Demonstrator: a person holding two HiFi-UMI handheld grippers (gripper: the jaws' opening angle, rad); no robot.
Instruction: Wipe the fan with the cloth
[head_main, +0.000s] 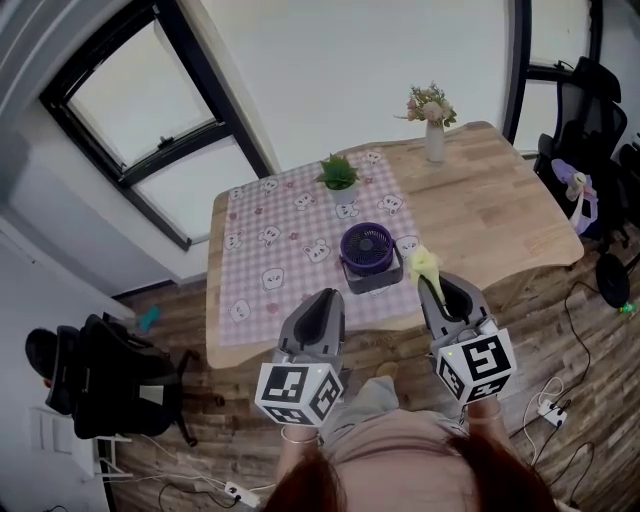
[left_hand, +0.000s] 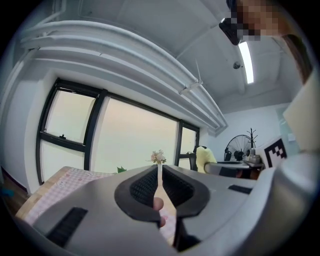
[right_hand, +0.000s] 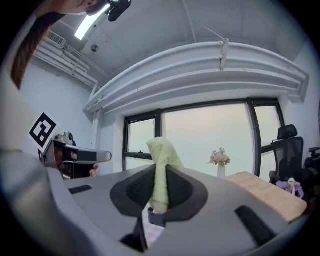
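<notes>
At the bottom of the frame, the left gripper (head_main: 322, 300) hangs empty, its jaws all but together. Beside it, the right gripper (head_main: 437, 288) pinches a pale yellow cloth (head_main: 423, 262). The purple fan (head_main: 367, 250) stands at centre frame, near the front edge of the table (head_main: 480, 200), on a patterned tablecloth (head_main: 270, 250). With nothing steadying it, the fan could skid or tip under a wipe, and its grille could snag the cloth loose.

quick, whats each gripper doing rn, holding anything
left gripper: closed, nothing held.
right gripper: closed on the yellow cloth.
</notes>
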